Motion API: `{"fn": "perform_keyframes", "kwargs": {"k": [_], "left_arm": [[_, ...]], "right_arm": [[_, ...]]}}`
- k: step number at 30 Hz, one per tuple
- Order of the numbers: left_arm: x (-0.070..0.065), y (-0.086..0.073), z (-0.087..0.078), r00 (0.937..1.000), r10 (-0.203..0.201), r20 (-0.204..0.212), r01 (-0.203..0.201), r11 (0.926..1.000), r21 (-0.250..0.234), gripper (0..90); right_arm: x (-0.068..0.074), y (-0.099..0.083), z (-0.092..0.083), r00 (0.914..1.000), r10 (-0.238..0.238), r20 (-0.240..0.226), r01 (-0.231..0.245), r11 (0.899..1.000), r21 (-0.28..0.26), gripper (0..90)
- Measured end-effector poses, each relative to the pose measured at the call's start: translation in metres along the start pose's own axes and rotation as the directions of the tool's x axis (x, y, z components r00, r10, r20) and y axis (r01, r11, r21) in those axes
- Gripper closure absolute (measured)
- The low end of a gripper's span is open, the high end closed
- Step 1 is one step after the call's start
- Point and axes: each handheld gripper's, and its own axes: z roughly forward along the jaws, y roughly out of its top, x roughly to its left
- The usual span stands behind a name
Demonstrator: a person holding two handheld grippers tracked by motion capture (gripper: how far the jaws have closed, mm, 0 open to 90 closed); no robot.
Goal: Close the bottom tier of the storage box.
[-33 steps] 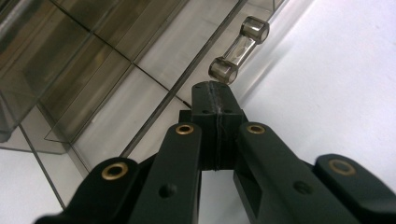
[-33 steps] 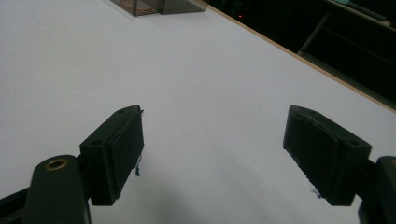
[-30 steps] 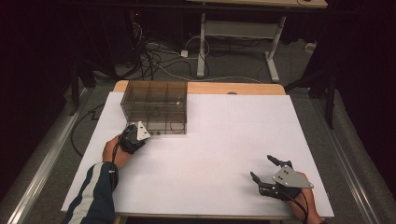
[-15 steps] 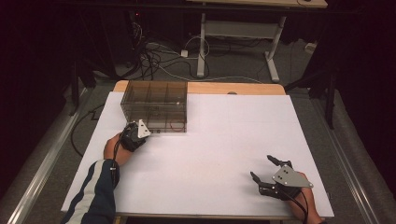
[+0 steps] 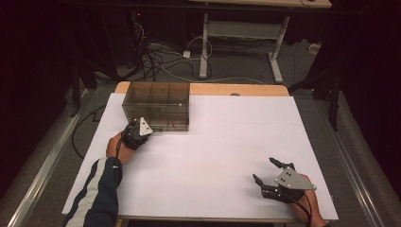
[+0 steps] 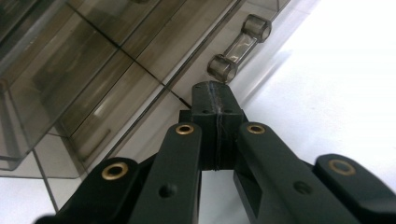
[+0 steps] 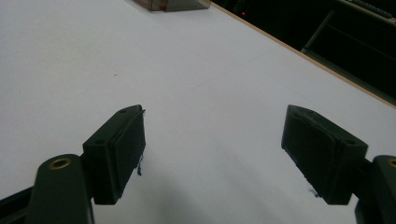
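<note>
A smoky see-through drawer box (image 5: pixel 157 105) stands at the back left of the white table top (image 5: pixel 227 137). My left gripper (image 5: pixel 141 127) is at the box's front lower left corner, with a hand and a striped sleeve behind it. In the left gripper view its jaws (image 6: pixel 216 93) are shut together with nothing between them. Their tips sit just short of a clear bar handle (image 6: pixel 239 46) on a drawer front; I cannot tell if they touch it. My right gripper (image 5: pixel 264 170) rests near the table's front right, open and holding nothing (image 7: pixel 219 154).
The box has several compartments and drawers with dim contents. A wooden strip (image 5: pixel 236 90) edges the table's far side. Beyond it are cables (image 5: pixel 161 56) and a desk frame (image 5: pixel 236 33) on the dark floor. Metal rails run along both table sides.
The left gripper has crept a little closer to the box front. The right gripper has stayed where it was.
</note>
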Motion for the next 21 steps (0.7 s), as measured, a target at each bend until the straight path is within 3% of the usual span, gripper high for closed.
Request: {"fn": "perform_keyframes", "kwargs": {"k": [3, 21], "left_arm": [[0.0010, 0.0018, 0.0014, 1.0000, 0.002, -0.005, -0.002, 1.0000, 0.009, 87.5], [0.0046, 0.0069, 0.0083, 0.9994, 0.003, -0.033, -0.002, 0.9999, 0.016, 87.5]], "right_arm": [[-0.0007, 0.0001, -0.0006, 0.9998, 0.019, -0.008, -0.019, 1.000, -0.001, 22.3], [-0.0002, 0.0006, -0.0002, 0.9999, 0.005, -0.010, -0.005, 1.000, -0.001, 22.5]]}}
